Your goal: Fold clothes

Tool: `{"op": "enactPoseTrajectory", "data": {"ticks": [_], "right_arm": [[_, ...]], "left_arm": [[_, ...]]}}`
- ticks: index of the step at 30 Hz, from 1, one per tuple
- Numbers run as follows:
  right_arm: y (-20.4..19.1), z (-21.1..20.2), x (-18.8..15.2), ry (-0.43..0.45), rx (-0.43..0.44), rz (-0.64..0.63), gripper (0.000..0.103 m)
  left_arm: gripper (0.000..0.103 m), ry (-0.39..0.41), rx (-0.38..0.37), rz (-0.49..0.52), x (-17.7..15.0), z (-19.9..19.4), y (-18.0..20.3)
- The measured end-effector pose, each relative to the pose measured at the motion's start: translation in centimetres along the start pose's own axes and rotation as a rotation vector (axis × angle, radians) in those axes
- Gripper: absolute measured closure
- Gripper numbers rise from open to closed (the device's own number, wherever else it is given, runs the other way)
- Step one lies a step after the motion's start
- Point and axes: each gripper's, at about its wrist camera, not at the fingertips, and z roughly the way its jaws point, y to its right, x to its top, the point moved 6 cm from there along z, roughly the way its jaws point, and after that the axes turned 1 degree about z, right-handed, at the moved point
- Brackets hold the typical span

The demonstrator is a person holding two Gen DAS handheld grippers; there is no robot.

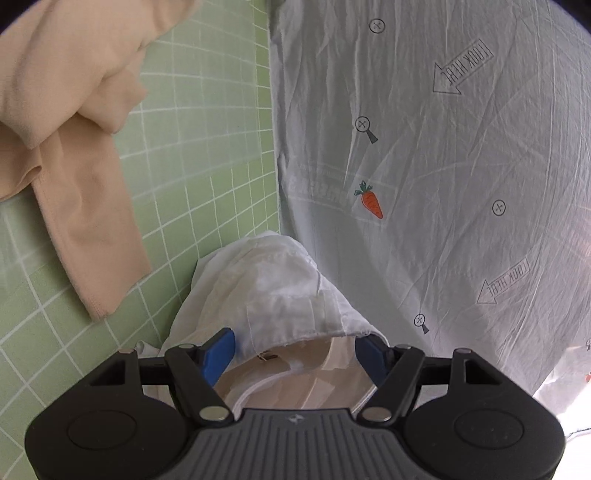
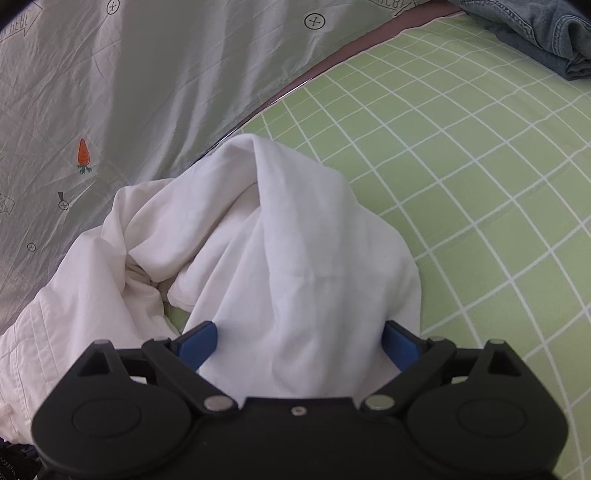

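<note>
A crumpled white garment lies heaped on the green grid mat, near the mat's edge. My right gripper points down at it with its blue pads wide apart. A hump of the cloth rises between them and the pads do not pinch it. In the left wrist view another part of the white garment is draped over my left gripper, showing its inner collar and a label. Those jaws also stand apart, with cloth filling the gap and hiding the right fingertip.
A beige garment lies spread on the green mat, left of the white one. A pale sheet printed with carrots and arrows borders the mat. Folded denim sits at the mat's far right corner.
</note>
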Motion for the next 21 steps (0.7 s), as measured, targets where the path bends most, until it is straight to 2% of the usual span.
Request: {"op": "enactPoseTrajectory", "data": {"ticks": [6, 16, 21], "right_arm": [[0.0, 0.3, 0.1, -0.007, -0.016, -0.005, 0.007], [-0.2, 0.3, -0.1, -0.042, -0.053, 0.008, 0.007], [-0.7, 0.6, 0.1, -0.061, -0.101, 0.012, 0.007]], "left_arm": [[0.025, 0.051, 0.094, 0.010, 1.7, -0.8, -1.5], [0.024, 0.040, 0.125, 0.015, 2.8, 1.5, -3.8], [0.024, 0.038, 0.148, 0.000, 3.8, 1.2, -4.3]]}}
